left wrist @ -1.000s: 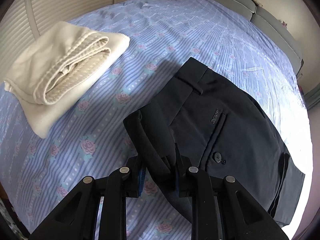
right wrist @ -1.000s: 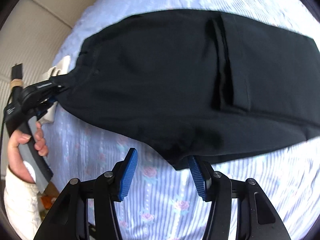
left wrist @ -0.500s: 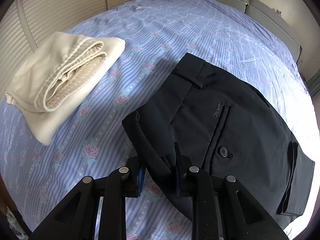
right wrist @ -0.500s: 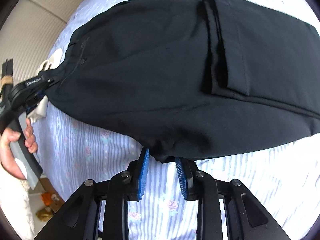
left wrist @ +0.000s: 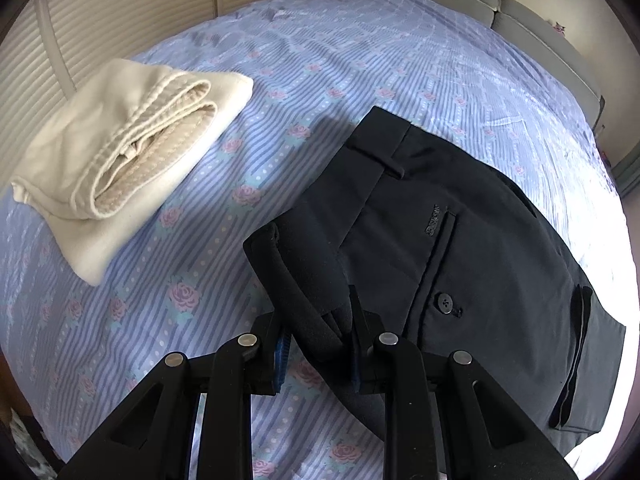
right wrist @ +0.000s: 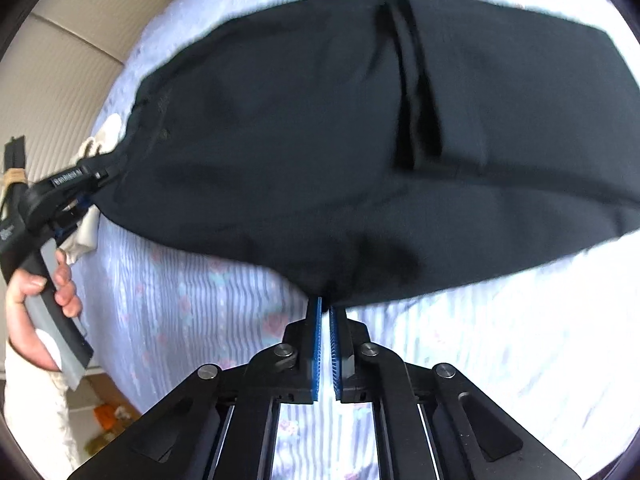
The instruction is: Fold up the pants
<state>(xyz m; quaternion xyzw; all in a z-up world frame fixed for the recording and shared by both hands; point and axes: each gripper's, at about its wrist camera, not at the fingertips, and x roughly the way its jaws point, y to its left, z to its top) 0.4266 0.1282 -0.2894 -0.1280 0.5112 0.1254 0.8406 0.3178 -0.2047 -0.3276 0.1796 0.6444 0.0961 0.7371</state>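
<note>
Fingers (left wrist: 358,344) of both grippers clamp black pants (left wrist: 460,248), nearly closed.

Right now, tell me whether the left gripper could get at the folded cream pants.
Probably not yet: the left gripper is shut on the black pants. The cream pants lie apart on the bed, nothing between.
</note>
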